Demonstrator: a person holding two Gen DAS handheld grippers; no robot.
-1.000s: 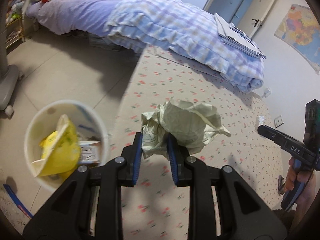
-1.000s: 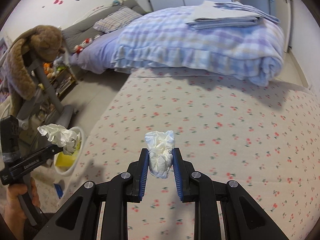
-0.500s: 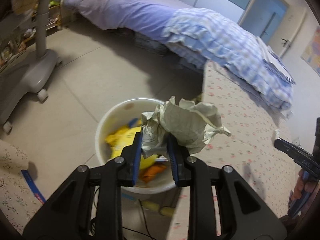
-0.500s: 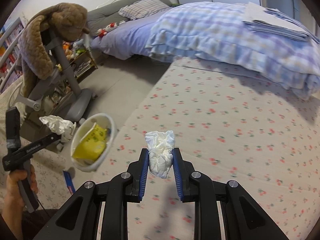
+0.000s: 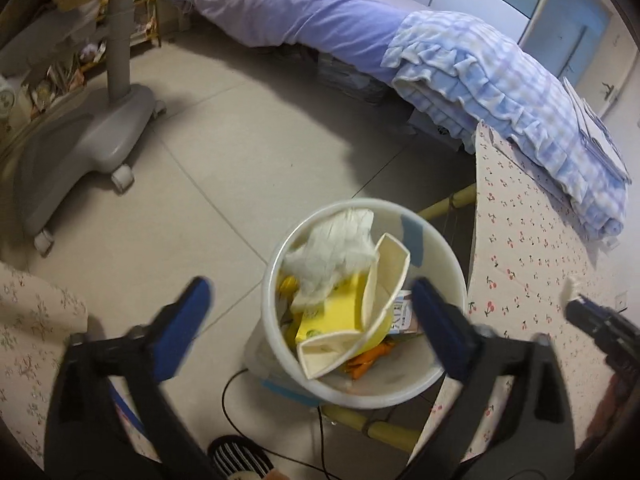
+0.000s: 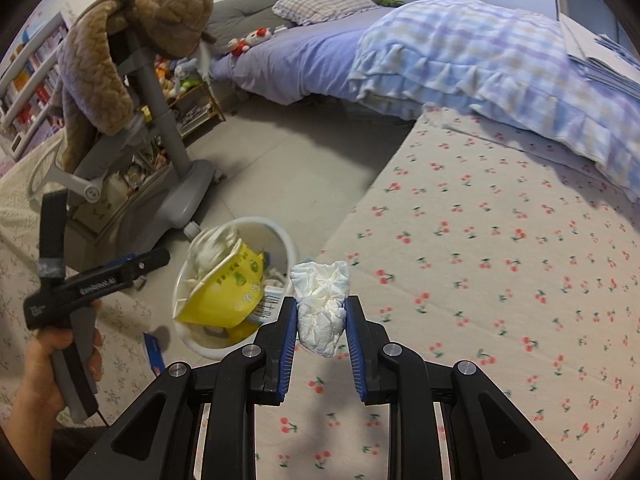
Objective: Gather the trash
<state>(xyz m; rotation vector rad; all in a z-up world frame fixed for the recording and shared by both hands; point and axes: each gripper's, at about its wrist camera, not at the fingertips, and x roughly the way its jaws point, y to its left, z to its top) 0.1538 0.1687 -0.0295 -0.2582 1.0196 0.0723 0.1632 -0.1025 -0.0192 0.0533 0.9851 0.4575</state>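
left gripper (image 5: 310,312): jaws just sprung wide, gripping nothing, hanging over bin
right gripper (image 6: 322,330): clamping white tissue wad (image 6: 322,306)
bin (image 5: 436,390): sitting at 10 o'clock of right gripper, paper wad (image 5: 340,246) lying inside on yellow wrapper (image 5: 340,312)

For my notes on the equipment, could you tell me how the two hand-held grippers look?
Each hand-held gripper is a black plastic frame with two angular fingers, blue ribbed pads on their inner faces and silver screws at the joints: the left hand-held gripper, the right hand-held gripper. The right wrist view shows white lettering, too blurred to read, and grey tape on the left one.
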